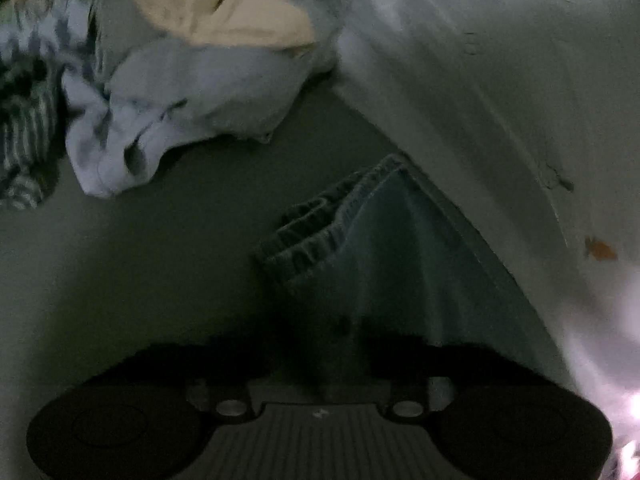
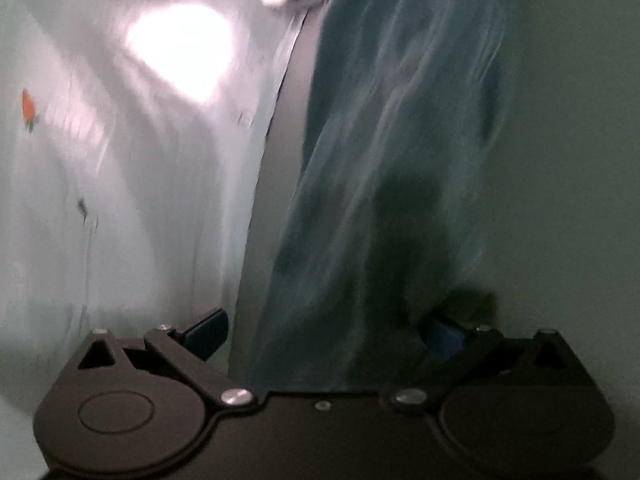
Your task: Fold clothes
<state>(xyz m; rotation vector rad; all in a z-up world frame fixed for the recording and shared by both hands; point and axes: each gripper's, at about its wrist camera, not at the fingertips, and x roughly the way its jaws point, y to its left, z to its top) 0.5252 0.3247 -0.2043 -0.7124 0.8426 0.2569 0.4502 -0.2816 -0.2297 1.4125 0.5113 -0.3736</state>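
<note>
- Blue denim jeans [image 1: 380, 248] hang down from the left gripper [image 1: 320, 360], with the stretchy waistband bunched up near the wall [image 1: 500, 80].
- I think the folding has only just begun. The jeans look long and loose, not laid flat or doubled over.
- More clothes wait in a messy pile on the grey surface [image 1: 160, 260]: a pale blue garment [image 1: 180, 100], a cream garment [image 1: 240, 12] on top of it, and a striped garment [image 1: 24, 120] at the far side. None of them looks folded.
- So most of the job is left, as far as these views show.
- In the left wrist view the cloth runs right down into the dark spot between the two fingers. That spot is very dark, so I cannot tell for sure if the fingers are pressed on the cloth, though it looks that way.
- In the right wrist view the jeans [image 2: 380, 160] go up the middle, from the right gripper [image 2: 332, 332] to the top of the view.
- The right gripper's fingers [image 2: 208, 332] stand wide apart, one on each side of the cloth. They are around the jeans but not squeezing them.
- The wall [image 2: 120, 200] is just beside the jeans on one side, with a bright patch of light on it.
</note>
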